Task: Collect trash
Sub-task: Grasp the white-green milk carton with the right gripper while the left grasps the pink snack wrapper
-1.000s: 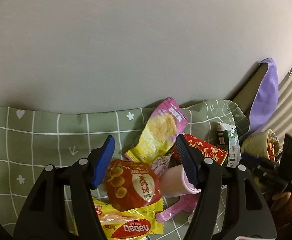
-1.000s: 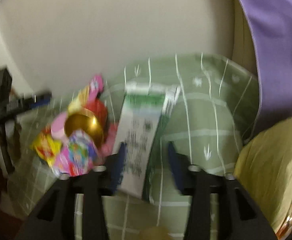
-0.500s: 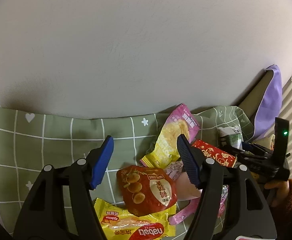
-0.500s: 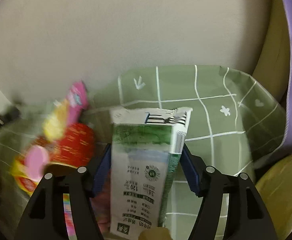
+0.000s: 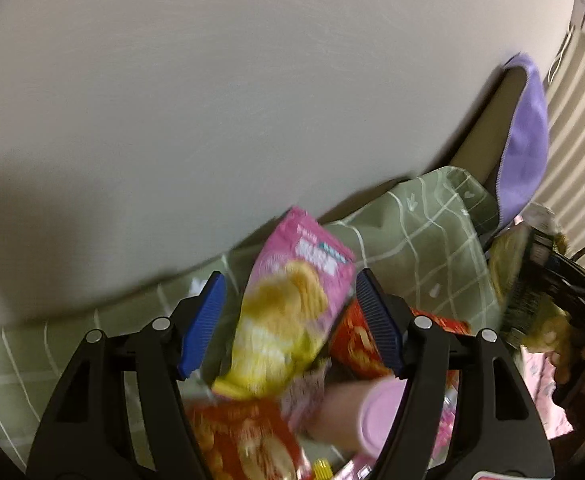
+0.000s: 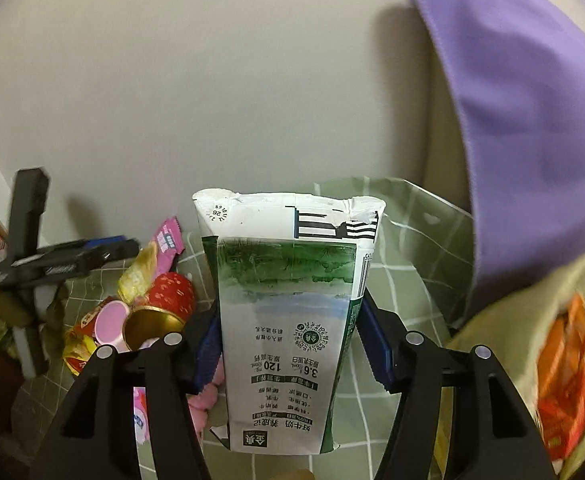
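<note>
The view from my left gripper (image 5: 288,320) is blurred by motion. It is open, and a pink and yellow chip bag (image 5: 292,312) stands between its blue pads (image 5: 202,320) with a gap on the left side. Below it lie a red snack bag (image 5: 248,440) and a pink cup (image 5: 376,412). My right gripper (image 6: 290,344) is shut on a green and white milk carton (image 6: 288,320), held upright above the green checked cloth (image 6: 408,280). The left gripper (image 6: 52,256) also shows at the left of the right wrist view, over the wrapper pile (image 6: 140,308).
A purple cloth (image 6: 532,120) hangs at the right against the pale wall. An open yellowish-green bag (image 6: 504,320) with orange wrappers (image 6: 572,360) inside sits at the lower right. A gold-lined can (image 6: 152,324) lies among the wrappers. A hand (image 5: 572,356) holds the right gripper.
My left gripper has swung right and rolled, from over the red snack bag to around the pink chip bag. The right gripper closed on the milk carton and lifted it off the cloth.
</note>
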The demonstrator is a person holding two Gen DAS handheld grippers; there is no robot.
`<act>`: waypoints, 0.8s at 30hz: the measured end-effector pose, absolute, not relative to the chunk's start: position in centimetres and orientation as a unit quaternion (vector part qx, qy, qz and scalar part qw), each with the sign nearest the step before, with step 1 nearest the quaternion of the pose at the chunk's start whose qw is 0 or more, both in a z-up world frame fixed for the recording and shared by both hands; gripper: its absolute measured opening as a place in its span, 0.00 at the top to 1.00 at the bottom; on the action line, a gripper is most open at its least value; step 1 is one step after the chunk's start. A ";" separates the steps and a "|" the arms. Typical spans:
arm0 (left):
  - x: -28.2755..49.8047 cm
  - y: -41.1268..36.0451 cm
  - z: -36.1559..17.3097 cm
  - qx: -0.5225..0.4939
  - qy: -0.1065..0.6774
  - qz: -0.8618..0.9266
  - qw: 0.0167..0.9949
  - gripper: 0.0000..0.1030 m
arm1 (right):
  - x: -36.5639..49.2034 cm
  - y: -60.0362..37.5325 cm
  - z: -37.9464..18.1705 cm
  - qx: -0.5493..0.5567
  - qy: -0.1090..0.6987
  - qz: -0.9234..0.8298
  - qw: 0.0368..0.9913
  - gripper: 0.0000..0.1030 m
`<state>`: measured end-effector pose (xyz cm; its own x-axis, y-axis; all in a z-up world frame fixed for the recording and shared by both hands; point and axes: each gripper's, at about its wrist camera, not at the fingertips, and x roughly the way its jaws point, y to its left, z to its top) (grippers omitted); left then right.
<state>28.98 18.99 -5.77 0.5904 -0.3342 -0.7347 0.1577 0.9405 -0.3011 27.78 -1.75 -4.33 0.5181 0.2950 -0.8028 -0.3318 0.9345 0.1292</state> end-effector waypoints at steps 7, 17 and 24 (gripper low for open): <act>32.2 17.7 -7.5 -0.105 0.474 -0.136 0.864 0.46 | 25.7 -3.6 -4.2 0.001 0.460 0.157 0.874 0.45; 29.9 15.9 -4.5 -0.093 0.439 -0.135 0.884 0.83 | 24.4 -5.9 -2.9 0.006 0.453 0.155 0.878 0.44; 27.1 16.3 -0.7 -0.096 0.391 -0.136 0.905 0.88 | 24.3 -5.7 -2.2 -0.003 0.446 0.173 0.878 0.45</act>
